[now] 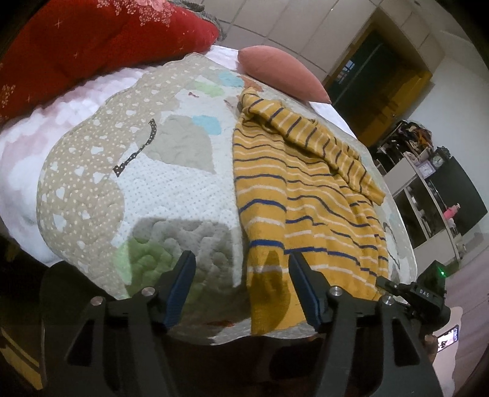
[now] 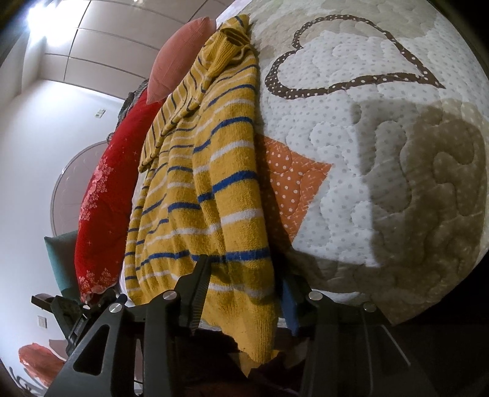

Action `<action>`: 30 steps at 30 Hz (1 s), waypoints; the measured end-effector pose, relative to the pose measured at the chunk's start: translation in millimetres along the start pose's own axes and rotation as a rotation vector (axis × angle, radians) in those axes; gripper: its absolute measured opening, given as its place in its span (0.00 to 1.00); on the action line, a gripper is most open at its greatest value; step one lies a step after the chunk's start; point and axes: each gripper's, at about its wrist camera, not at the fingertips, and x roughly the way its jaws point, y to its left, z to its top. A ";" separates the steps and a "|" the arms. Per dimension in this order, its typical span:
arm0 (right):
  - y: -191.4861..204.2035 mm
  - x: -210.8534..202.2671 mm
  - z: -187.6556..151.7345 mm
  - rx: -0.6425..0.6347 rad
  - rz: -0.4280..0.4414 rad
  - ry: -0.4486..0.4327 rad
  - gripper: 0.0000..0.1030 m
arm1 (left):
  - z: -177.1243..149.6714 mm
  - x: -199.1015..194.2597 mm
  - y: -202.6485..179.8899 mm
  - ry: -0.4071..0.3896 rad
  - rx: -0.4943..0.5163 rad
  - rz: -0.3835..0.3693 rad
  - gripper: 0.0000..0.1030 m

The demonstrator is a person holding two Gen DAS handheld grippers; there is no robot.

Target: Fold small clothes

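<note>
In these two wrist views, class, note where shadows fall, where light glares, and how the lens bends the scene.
Left wrist view: a grey shadow darkens the patchwork quilt and the hem of the yellow striped knitted sweater near the open left gripper; the bed bulges from fisheye distortion. Right wrist view: a ceiling lamp glares at top left; a hard-edged shadow crosses the quilt; corners vignette black.

Both the left gripper [image 1: 241, 268] and the right gripper [image 2: 244, 274] are matte black, with triangular cut-outs, silver round screws and ribbed blue pads [image 1: 180, 293] lining the jaws.
</note>
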 end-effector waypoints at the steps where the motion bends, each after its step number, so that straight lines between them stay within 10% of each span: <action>1: -0.3 -0.5 -0.1 -0.001 -0.002 0.000 0.45 | 0.3 -0.3 0.3 -0.001 -0.002 0.000 0.62; 26: 20.1 7.0 -12.2 -0.084 -0.078 0.009 0.56 | -28.8 57.5 -24.0 0.213 0.013 -0.164 0.67; 27: 20.9 9.8 -13.7 -0.089 -0.083 0.010 0.56 | -29.0 60.3 -24.4 0.216 0.009 -0.163 0.64; 29: 24.8 13.7 -16.1 -0.113 -0.093 0.008 0.55 | -27.1 64.3 -23.6 0.221 -0.004 -0.154 0.10; 30: 28.8 13.5 -17.0 -0.135 -0.097 0.007 0.41 | -25.7 65.0 -22.9 0.228 -0.012 -0.158 0.09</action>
